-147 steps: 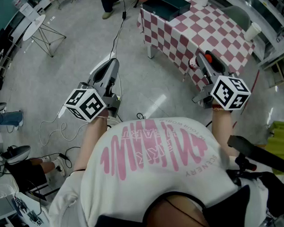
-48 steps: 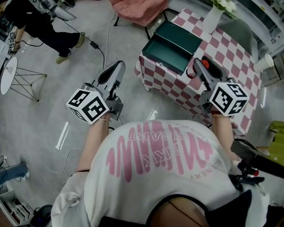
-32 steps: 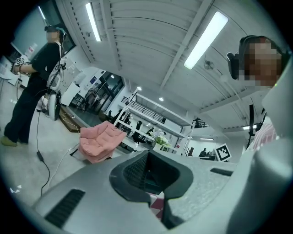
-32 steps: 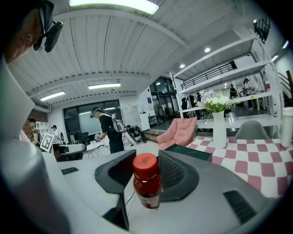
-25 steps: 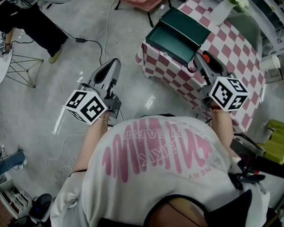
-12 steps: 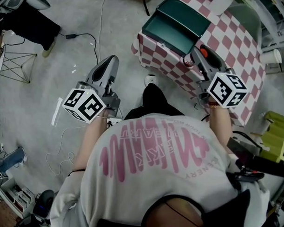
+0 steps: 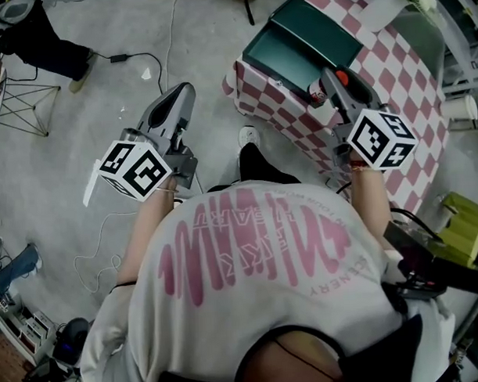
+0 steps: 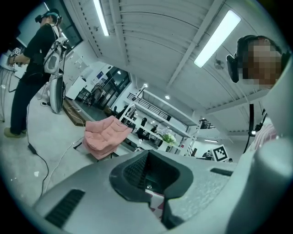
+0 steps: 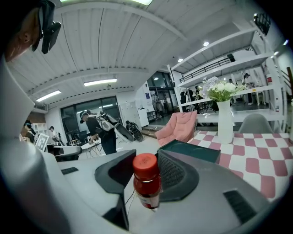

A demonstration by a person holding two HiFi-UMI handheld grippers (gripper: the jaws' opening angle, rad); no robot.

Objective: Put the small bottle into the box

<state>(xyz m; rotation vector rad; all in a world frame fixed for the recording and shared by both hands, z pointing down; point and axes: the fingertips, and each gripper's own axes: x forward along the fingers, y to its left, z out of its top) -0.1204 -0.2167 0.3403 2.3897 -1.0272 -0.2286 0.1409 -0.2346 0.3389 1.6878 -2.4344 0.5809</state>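
A small bottle (image 9: 147, 183) with a red cap and red contents stands upright between the jaws of my right gripper (image 9: 146, 176), which is shut on it. In the head view the right gripper (image 7: 334, 81) holds the bottle (image 7: 341, 78) over the near edge of the checkered table (image 7: 391, 71), right beside the open dark green box (image 7: 296, 42). The box (image 9: 190, 150) lies just ahead of the bottle in the right gripper view. My left gripper (image 7: 178, 96) hangs over the floor left of the table, its jaws (image 8: 149, 176) together with nothing between them.
A white vase of flowers (image 9: 225, 119) stands farther back on the table, and a paper cup (image 7: 461, 108) at its right end. A pink chair (image 9: 179, 126) sits beyond it. Cables (image 7: 144, 60) cross the floor. A person in black (image 8: 27, 77) stands far left. A yellow-green bin (image 7: 465, 221) is at my right.
The table and box have come nearer in the head view as the person stepped forward. The right gripper with the bottle now sits by the box's near side. The left gripper stays shut.
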